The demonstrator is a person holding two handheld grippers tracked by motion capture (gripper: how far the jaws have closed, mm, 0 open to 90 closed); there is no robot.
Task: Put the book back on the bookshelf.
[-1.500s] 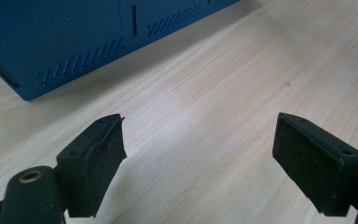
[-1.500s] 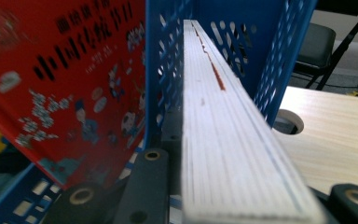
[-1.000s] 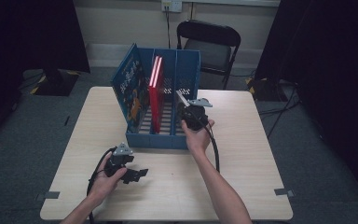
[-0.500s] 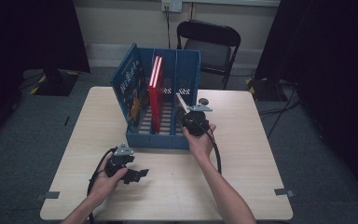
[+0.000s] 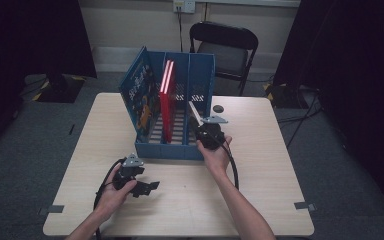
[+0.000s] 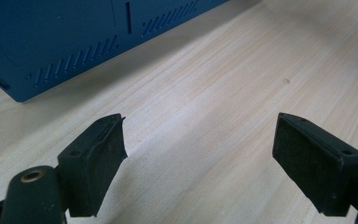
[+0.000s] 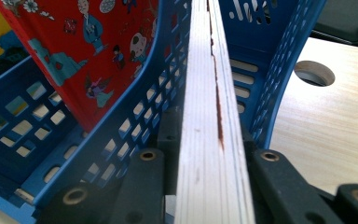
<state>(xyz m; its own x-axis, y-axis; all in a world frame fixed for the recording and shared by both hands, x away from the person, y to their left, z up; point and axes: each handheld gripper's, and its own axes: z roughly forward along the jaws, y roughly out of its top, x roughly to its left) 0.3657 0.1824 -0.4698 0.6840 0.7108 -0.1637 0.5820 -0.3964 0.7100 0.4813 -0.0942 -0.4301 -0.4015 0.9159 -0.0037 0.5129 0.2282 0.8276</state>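
A blue three-slot file rack (image 5: 170, 150) stands on the table. A red book (image 5: 167, 100) stands upright in its middle slot, and a blue picture book (image 5: 140, 95) leans in the left slot. My right gripper (image 5: 200, 124) is shut on a thin book (image 5: 195, 112), white page edges up, tilted over the right slot. The right gripper view looks along that book (image 7: 209, 93), with the pads on both sides of it, the red book (image 7: 88, 46) to the left and the rack wall (image 7: 135, 121) beside it. The jaws have just been opening a little, and the book stays between them. My left gripper (image 5: 150, 187) rests open on the table, holding nothing (image 6: 198, 154).
The wooden table (image 5: 260, 165) has a round cable hole (image 5: 218, 108) just right of the rack. A black folding chair (image 5: 225, 50) stands behind the table. Black curtains hang on both sides. A cable trails from each gripper.
My right gripper and the thin book have shifted slightly at the rack's right slot. The left gripper has stayed where it was.
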